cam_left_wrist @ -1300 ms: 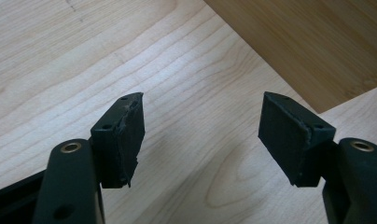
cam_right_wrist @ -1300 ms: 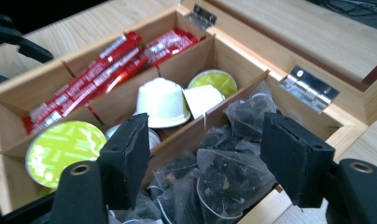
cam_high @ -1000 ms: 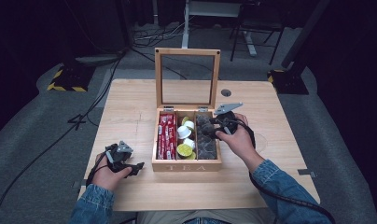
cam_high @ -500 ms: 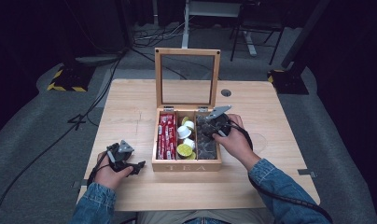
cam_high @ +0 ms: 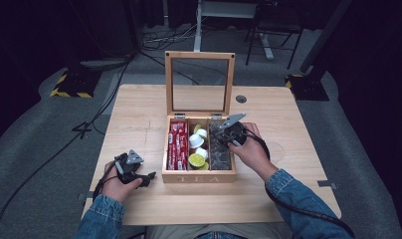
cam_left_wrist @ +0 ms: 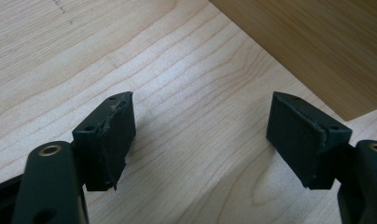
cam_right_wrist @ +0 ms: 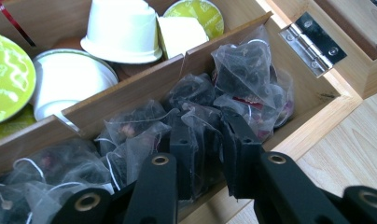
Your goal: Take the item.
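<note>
Two grippers are at work at a wooden tea box [cam_high: 199, 178] that stands on the light wooden table [cam_high: 139, 124] with its glass-paned lid [cam_high: 199, 82] propped upright. The right gripper [cam_right_wrist: 210, 140] is plunged into the box's right compartment, which is packed with clear pyramid tea bags of dark leaves. Its jaws have just been closing and now stand nearly together, pinching one tea bag [cam_right_wrist: 203, 123] whose mesh is bunched between the pads. More bags crowd around the jaws on every side, one of them [cam_right_wrist: 245, 63] standing up against the far corner just beyond the jaw tips, near the metal hinge [cam_right_wrist: 312, 44]. Past the wooden divider [cam_right_wrist: 130, 95] on the far side of the jaws lie white capsule cups [cam_right_wrist: 121, 30] and green-lidded capsules [cam_right_wrist: 9, 77] in the middle compartment. From the high view the right gripper [cam_high: 229, 133] sits over that same right compartment, and red sachets [cam_high: 177, 144] fill the compartment farthest from it.

The left gripper [cam_left_wrist: 200, 135] rests low over bare table, its jaws wide apart and just now opening further, with nothing between them. The box's side wall [cam_left_wrist: 317, 42] lies just beyond its jaw tips. In the high view the left gripper [cam_high: 139, 174] sits just beside the box's left front corner.
</note>
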The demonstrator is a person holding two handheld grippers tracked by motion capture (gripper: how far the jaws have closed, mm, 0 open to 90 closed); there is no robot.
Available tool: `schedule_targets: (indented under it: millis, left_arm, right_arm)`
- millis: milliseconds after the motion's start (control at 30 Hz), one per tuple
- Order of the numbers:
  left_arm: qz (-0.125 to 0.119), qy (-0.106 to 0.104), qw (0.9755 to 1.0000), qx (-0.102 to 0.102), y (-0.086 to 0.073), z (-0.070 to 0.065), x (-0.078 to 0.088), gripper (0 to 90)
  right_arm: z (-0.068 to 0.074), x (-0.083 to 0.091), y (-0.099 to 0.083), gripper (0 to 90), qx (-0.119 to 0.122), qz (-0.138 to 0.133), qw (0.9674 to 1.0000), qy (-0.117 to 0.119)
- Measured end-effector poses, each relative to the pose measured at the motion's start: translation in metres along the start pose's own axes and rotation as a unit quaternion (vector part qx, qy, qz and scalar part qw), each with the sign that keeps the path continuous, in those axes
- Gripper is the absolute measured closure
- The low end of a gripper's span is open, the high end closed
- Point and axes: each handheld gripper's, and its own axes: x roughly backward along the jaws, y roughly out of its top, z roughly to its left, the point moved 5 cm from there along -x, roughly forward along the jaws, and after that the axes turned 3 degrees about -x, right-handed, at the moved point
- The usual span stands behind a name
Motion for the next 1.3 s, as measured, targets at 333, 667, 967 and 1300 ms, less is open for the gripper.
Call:
schedule_targets:
  millis: [333, 667, 967, 1300]
  left_arm:
    - [-0.028, -0.001, 0.9996, 0.010, -0.002, 0.002, -0.002, 24.2]
    - [-0.027, 0.002, 0.9996, -0.001, -0.002, 0.002, -0.002, 24.1]
    - [-0.026, 0.000, 0.9997, -0.002, -0.002, 0.003, -0.003, 23.4]
    - [-0.023, 0.001, 0.9997, -0.004, -0.001, 0.004, -0.003, 22.7]
  right_arm:
    - [-0.001, 0.011, 0.007, 76.6, -0.019, -0.037, 0.9990, 0.017]
    - [0.006, 0.028, 0.019, 76.5, -0.024, -0.074, 0.9964, 0.034]
    - [0.006, 0.048, 0.025, 76.4, -0.037, -0.112, 0.9920, 0.046]
    - [0.007, 0.072, 0.024, 76.3, -0.044, -0.140, 0.9877, 0.054]
